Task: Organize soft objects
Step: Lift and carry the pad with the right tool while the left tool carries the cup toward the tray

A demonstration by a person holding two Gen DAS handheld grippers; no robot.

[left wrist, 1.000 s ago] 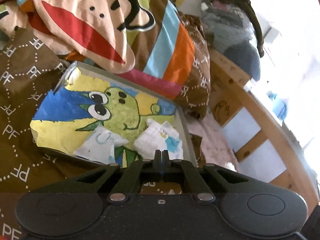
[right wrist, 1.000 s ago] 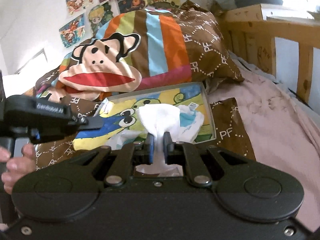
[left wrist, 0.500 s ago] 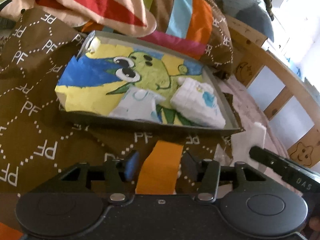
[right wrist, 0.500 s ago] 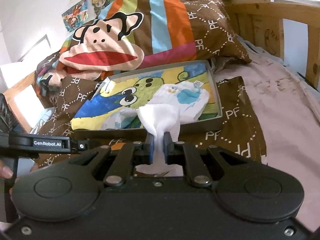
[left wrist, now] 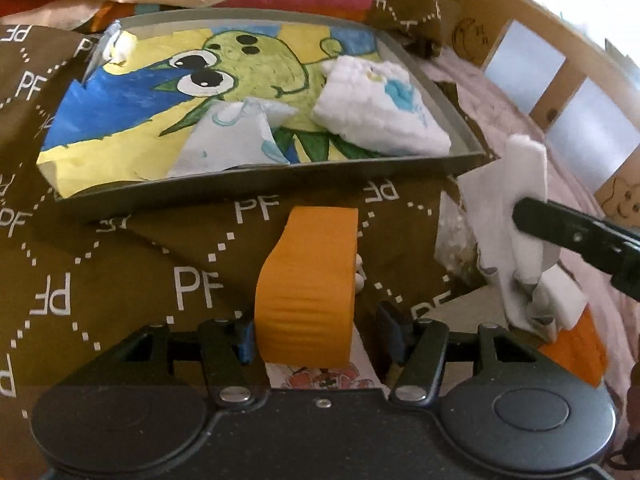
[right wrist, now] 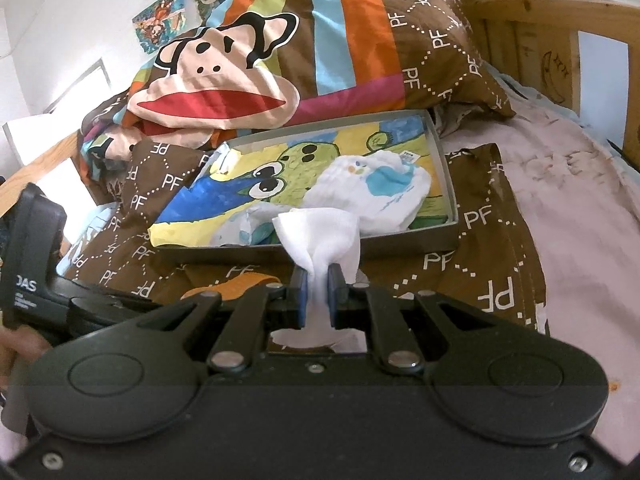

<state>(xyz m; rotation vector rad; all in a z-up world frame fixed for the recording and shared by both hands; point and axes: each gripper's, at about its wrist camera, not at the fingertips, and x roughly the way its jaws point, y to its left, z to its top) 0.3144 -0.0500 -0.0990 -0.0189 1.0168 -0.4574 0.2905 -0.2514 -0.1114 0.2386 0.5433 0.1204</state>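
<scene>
On the brown bedspread lies an orange soft piece, also seen in the right wrist view. My left gripper straddles it. Its jaws are opening and the pads stand off both sides of the piece. My right gripper is shut on a white cloth, just in front of the grey tray. In the left wrist view that cloth hangs to the right of the tray. Two folded white cloths lie in the tray on a cartoon drawing.
A striped monkey-face pillow is piled behind the tray. A wooden bed rail runs along the right, with a pink sheet below it. A paper drawing lies under my left gripper. A hand holds the left gripper at the left edge.
My left gripper has sunk toward the bedspread and tipped downward, its jaws going from shut to wide, with the orange piece now between them. The right gripper dropped slightly, still holding the white cloth.
</scene>
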